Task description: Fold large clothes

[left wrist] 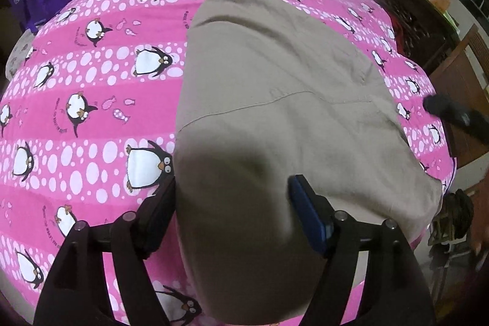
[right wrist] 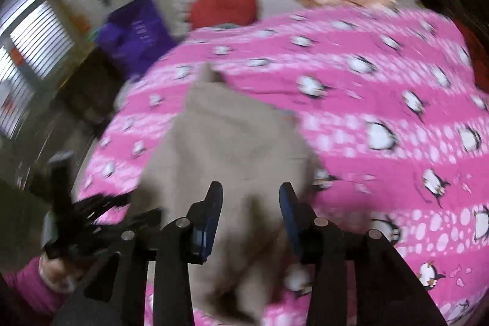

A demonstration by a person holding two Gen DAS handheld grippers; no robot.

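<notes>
- A folded beige cotton garment point(left wrist: 275, 100) is spread flat on a pink penguin-print bedcover point(left wrist: 91, 118) over the bed.
- The left gripper point(left wrist: 232, 213) is held over the garment's near edge, jaws wide apart, nothing pinched.
- The right gripper point(right wrist: 250, 216) is seen blurred above the cloth, jaws parted, nothing clamped.

Garment point(left wrist: 275, 100) lies on bedspread point(left wrist: 91, 118)

Left gripper point(left wrist: 232, 203): black angular fingers, blue pads, round silver rivets. Right gripper point(right wrist: 249, 213): same black build, blue pads. Pink sleeve point(right wrist: 29, 280) on arm.
</notes>
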